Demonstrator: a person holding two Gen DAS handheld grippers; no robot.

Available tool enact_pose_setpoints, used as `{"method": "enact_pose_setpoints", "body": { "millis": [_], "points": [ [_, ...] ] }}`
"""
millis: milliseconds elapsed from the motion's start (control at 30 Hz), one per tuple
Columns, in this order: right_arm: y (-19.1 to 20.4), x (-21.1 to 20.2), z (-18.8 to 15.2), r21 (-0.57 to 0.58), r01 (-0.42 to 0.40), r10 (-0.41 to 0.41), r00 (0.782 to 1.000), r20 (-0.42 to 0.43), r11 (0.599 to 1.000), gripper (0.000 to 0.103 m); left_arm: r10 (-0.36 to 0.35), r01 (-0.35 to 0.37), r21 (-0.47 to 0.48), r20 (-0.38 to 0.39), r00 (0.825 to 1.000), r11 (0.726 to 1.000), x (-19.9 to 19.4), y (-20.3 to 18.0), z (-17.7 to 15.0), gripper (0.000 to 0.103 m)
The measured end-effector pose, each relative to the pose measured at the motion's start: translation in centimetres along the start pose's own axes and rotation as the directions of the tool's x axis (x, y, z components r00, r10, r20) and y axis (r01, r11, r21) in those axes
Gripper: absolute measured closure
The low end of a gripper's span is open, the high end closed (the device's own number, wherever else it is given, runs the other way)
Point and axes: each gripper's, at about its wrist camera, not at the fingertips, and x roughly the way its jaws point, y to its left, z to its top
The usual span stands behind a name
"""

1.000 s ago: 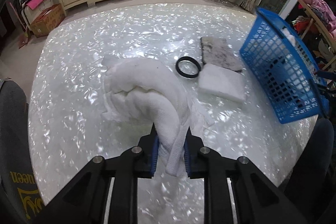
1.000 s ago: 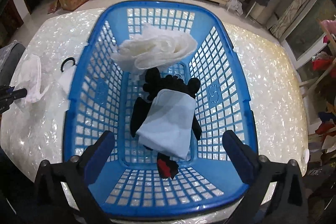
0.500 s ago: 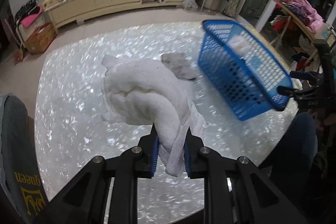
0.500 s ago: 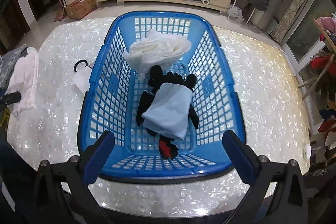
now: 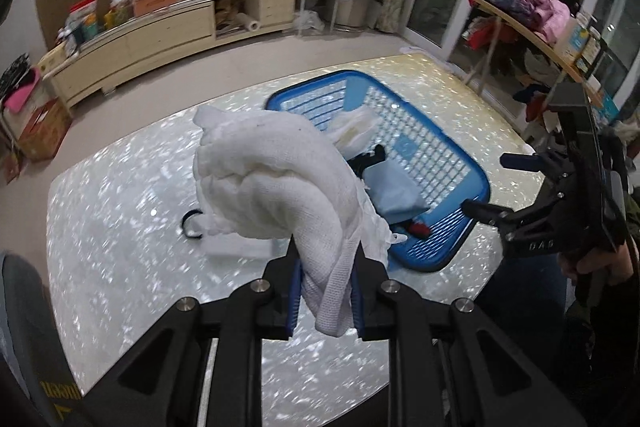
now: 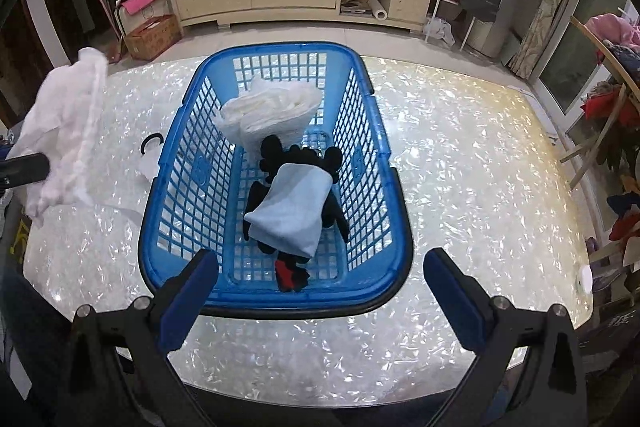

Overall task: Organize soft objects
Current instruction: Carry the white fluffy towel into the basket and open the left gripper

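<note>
RISK: white cloth (image 5: pixel 276 183) is held pinched by left gripper (image 5: pixel 326 301) above bench (image 5: pixel 120 227), blue basket (image 5: pixel 478 187) at 2 o'clock | trailing folds may be snagged on rim | right gripper (image 6: pixel 320 291) held wide, empty.

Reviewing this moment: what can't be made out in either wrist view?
- Black ring on the table: left wrist view, mostly hidden behind the held white gauze cloth; right wrist view, half behind the blue plastic basket.
- Black plush toy: body covered by the light blue cloth, so its shape is unclear.
- Flat white pad beside the ring: blurred, and cut off by the gauze.
</note>
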Motion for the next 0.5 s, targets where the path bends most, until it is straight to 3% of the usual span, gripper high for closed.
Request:
{"method": "enact_pose_setpoints", "body": {
  "millis": [500],
  "points": [
    [-3.8, 1.6, -0.3, 0.077, -0.017, 0.017, 1.000, 0.010, 0.997, 0.000, -0.079, 0.087, 0.100, -0.086, 0.993, 0.991, 6.7, -6.7, 3.2, 0.085]
  ]
}}
